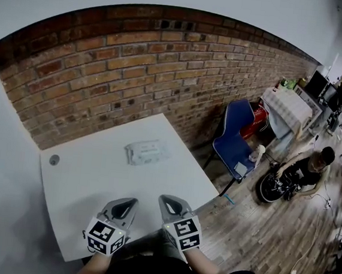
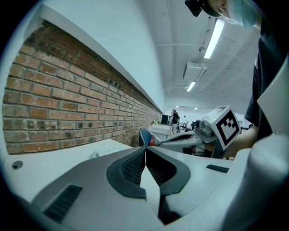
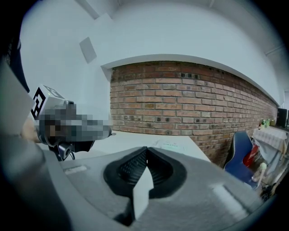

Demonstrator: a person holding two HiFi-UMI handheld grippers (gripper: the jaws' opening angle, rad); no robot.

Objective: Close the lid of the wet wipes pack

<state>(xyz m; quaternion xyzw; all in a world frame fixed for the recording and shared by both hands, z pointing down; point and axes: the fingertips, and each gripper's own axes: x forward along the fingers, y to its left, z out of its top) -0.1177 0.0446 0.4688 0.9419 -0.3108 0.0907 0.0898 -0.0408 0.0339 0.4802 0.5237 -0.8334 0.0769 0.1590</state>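
The wet wipes pack (image 1: 146, 152) lies flat near the far side of the white table (image 1: 88, 179), pale with a lid on top; whether the lid is up I cannot tell. It shows small and low in the left gripper view (image 2: 104, 152) and in the right gripper view (image 3: 171, 145). My left gripper (image 1: 129, 205) and right gripper (image 1: 170, 204) hover side by side over the table's near edge, well short of the pack. Both are shut with nothing between the jaws, tips meeting in the left gripper view (image 2: 145, 149) and the right gripper view (image 3: 146, 149).
A brick wall (image 1: 136, 58) runs behind the table. A small round grommet (image 1: 54, 159) sits at the table's left corner. To the right stand a blue chair (image 1: 236, 139) and a cloth-covered table (image 1: 288, 108); a person (image 1: 306, 170) crouches on the wooden floor.
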